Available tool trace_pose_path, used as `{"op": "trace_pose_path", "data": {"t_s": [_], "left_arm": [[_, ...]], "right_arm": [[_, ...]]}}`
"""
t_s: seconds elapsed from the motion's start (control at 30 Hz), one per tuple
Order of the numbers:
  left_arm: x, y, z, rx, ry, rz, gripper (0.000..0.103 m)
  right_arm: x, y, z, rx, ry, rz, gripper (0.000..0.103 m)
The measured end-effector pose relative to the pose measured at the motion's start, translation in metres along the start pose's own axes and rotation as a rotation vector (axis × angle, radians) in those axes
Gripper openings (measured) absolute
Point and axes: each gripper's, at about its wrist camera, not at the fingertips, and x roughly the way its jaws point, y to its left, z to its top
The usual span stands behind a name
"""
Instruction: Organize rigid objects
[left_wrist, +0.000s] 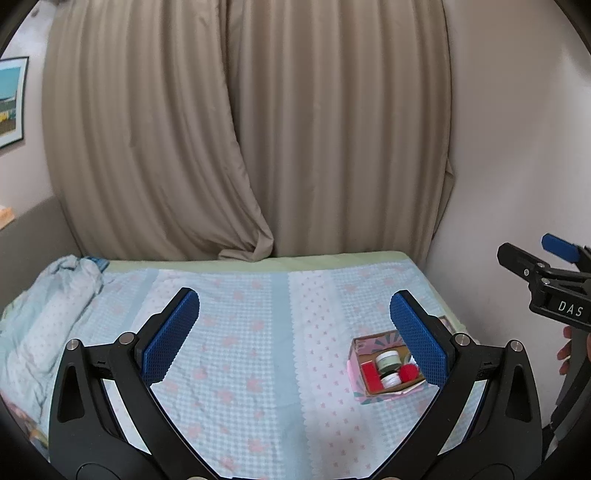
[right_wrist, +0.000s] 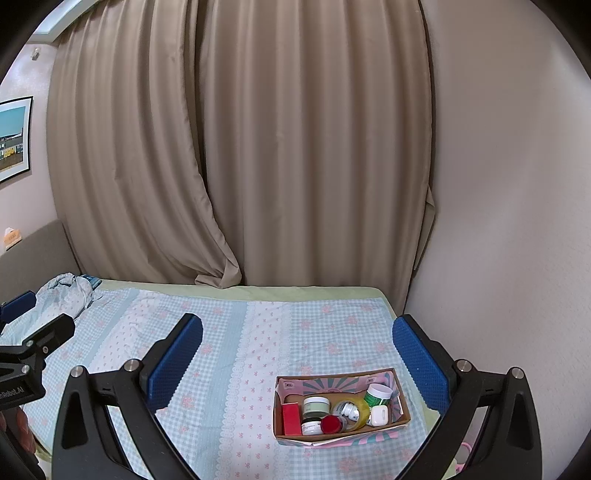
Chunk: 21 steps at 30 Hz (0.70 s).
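Right gripper (right_wrist: 297, 358) and left gripper (left_wrist: 294, 332) both hang above the bed with jaws spread wide and nothing between them.

The cardboard box (right_wrist: 400, 422) sits on the checked bedspread (right_wrist: 229, 332) toward the near right corner, well below the pads and apart from them. It already holds the red box (right_wrist: 291, 417), pale green jar (right_wrist: 316, 405), red-lidded jar (right_wrist: 331, 424), tape roll (right_wrist: 364, 410), green tub (right_wrist: 377, 394) and white earbud case (right_wrist: 379, 415). With nothing loose on the cover, sorting looks nearly finished; any tidying should come straight down into the box, pads across a narrow side. The box's long axis runs left to right, open top upward. The red box seems to point near to far, though small here.
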Motion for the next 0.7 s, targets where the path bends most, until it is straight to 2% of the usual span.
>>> {"op": "trace_pose_path", "data": {"t_s": [0.37,0.47,0.57,0.7], "left_arm": [[0.003,0.007,0.0,-0.026,-0.008,-0.021,0.103],[0.009,0.008,-0.002,-0.02,0.002,0.051,0.103],[0.013,0.01,-0.003,-0.01,0.0,0.08,0.103],[0.015,0.015,-0.004,-0.025,-0.008,0.042,0.103]], "right_arm": [[0.009,-0.001,0.0,-0.01,0.006,-0.012,0.102],[0.012,0.0,-0.002,-0.017,0.007,-0.018,0.103],[0.016,0.001,-0.003,-0.017,0.016,-0.02,0.103],[0.023,0.002,-0.004,-0.015,0.031,-0.023,0.102]]}}
